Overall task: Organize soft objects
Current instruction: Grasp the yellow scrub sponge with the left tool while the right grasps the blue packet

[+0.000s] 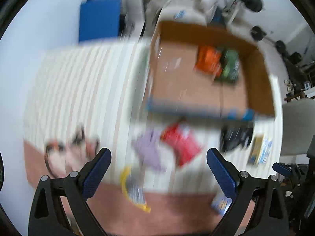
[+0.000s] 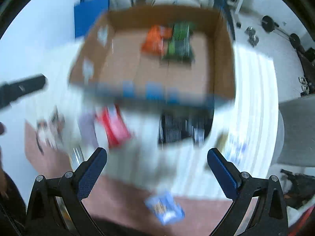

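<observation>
Both views are blurred by motion. An open cardboard box (image 1: 261, 74) (image 2: 224, 55) sits on a striped white cloth and holds an orange packet (image 1: 208, 61) (image 2: 156, 39) and a green packet (image 1: 230, 66) (image 2: 180, 41). In front of it lie a red packet (image 1: 181, 141) (image 2: 115, 127), a lilac packet (image 1: 148, 149) (image 2: 86, 127), a black packet (image 1: 236, 137) (image 2: 181, 127), a yellow-rimmed packet (image 1: 133, 188) and a blue packet (image 2: 165, 206) (image 1: 220, 204). My left gripper (image 1: 158, 169) and right gripper (image 2: 157, 169) are open and empty above these.
A pink soft toy (image 1: 67, 153) (image 2: 49, 131) lies at the cloth's left edge. A yellow and blue packet (image 1: 259, 149) lies at the right. A blue panel (image 1: 99, 19) stands behind. Weights (image 2: 268, 22) and a grey chair (image 2: 297, 129) are to the right.
</observation>
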Demonstrator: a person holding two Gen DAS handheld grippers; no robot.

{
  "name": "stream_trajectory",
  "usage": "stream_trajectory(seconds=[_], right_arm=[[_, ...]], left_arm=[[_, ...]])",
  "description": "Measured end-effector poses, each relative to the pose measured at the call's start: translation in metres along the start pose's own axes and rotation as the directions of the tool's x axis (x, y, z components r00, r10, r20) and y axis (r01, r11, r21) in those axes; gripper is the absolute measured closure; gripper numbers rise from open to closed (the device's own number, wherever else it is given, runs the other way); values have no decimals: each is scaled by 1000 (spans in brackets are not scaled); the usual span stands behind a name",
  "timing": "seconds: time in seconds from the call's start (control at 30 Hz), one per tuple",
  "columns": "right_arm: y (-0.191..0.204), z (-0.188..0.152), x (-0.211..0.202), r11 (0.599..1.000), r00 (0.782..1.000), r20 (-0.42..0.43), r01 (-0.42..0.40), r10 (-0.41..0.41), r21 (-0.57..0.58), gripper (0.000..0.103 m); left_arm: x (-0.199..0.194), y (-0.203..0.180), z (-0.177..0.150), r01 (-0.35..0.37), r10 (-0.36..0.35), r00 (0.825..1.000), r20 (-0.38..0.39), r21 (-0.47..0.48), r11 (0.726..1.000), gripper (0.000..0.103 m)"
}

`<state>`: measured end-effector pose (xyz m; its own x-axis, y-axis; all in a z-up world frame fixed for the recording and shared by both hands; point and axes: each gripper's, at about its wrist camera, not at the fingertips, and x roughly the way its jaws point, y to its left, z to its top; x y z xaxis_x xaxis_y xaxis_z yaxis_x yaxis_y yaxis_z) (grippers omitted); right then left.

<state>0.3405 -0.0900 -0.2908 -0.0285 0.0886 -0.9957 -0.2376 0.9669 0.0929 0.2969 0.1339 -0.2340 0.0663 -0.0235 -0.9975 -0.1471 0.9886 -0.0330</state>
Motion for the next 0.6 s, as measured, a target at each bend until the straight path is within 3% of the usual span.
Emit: stream_trajectory(seconds=[0.13, 0.17, 0.23, 0.33, 0.5, 0.57, 0.6], right_arm=[[2, -61, 57, 999, 989, -142, 27, -33, -46, 0], [2, -72, 72, 998, 984, -175, 35, -44, -52, 0], [2, -87, 93, 998, 977, -208, 34, -45, -59, 0], [5, -106, 124, 994, 965, -248, 67, -86, -86, 0], [8, -124, 152, 990, 947, -299, 93, -120, -102, 0], [6, -127, 156, 992, 946, -303, 97, -118, -85, 6], [5, -128, 157, 992, 947, -299, 100, -117, -72, 19]], left_arm=[[51, 28, -62, -9, -2, 989, -149, -77, 997, 5], [67, 36, -75, -23, 6, 983, -183, -92, 995, 11], [87, 44, -93, -40, 13, 975, -220, -117, 992, 13], [118, 59, -107, -43, -5, 961, -276, -166, 985, 13], [147, 74, -114, -60, -7, 952, -307, -208, 976, 13], [156, 78, -113, -67, -2, 950, -313, -210, 975, 13], [161, 78, -113, -72, 3, 948, -318, -205, 976, 13]])
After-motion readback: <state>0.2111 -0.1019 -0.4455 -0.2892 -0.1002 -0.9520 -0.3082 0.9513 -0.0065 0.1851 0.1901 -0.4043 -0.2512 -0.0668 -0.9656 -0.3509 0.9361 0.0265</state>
